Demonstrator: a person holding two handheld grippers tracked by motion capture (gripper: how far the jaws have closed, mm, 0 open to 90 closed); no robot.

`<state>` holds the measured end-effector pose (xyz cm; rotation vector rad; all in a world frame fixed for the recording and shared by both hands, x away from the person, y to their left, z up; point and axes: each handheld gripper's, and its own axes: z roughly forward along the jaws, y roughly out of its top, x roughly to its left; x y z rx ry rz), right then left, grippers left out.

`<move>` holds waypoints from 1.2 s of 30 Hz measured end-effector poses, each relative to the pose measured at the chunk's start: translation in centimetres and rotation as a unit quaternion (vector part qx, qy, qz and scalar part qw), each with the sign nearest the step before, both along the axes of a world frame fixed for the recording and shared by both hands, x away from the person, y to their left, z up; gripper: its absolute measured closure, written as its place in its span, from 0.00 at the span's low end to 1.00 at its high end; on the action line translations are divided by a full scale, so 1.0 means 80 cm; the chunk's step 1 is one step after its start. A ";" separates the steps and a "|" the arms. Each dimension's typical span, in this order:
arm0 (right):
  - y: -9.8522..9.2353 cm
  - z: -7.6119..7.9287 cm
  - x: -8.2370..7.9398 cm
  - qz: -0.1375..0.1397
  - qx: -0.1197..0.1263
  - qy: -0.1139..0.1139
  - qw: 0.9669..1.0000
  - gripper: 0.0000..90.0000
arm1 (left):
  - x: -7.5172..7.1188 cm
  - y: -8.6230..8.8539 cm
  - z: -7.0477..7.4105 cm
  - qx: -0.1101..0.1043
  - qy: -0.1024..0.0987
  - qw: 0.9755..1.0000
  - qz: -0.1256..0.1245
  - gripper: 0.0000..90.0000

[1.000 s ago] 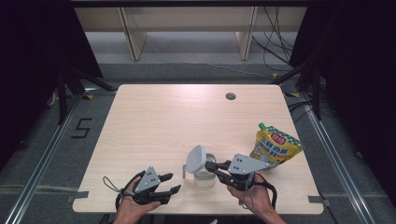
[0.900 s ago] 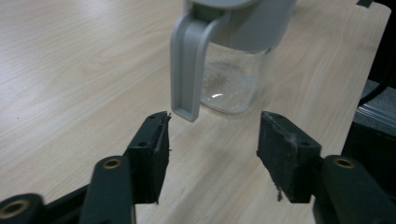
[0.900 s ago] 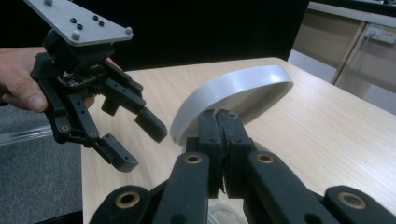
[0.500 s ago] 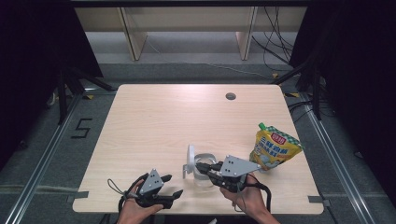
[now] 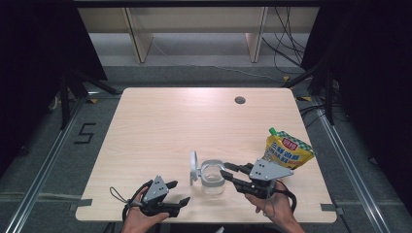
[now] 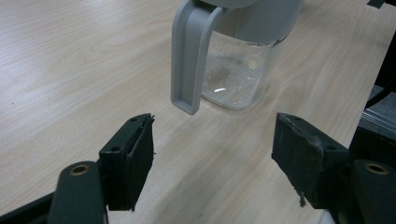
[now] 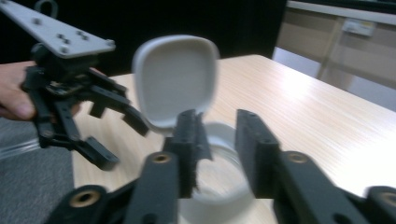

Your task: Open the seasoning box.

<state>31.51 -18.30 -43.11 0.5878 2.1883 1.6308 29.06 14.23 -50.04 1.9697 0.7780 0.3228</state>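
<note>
Our jar [image 5: 213, 177] stands on the table [image 5: 160, 126], lid [image 5: 194, 166] flipped up; our right claw [image 5: 228, 173] has just been opening at its rim, gripping nothing; left claw [image 5: 179, 193] waits wide beside it, empty.

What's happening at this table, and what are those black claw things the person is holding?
A person holds a two-jaw gripper in each hand and is working on a clear jar with a grey flip lid, which stands open. The right gripper is at the jar's rim, its jaws just opening with nothing between them. The left gripper waits open beside the jar. A yellow spouted pouch rests on the wooden table to the right.
</note>
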 end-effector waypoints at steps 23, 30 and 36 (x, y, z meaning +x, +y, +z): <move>-0.139 -0.020 -0.026 -0.137 0.033 0.056 0.988 0.51 | -0.015 -0.012 -0.004 0.001 0.002 1.000 0.000 0.27; -0.162 -0.025 -0.040 -0.163 0.030 0.064 0.984 0.51 | -0.013 -0.012 -0.004 -0.004 -0.003 1.000 -0.008 0.25; -0.181 -0.032 -0.046 -0.181 0.028 0.057 0.981 0.47 | -0.014 -0.010 -0.004 0.013 0.000 1.000 -0.011 0.24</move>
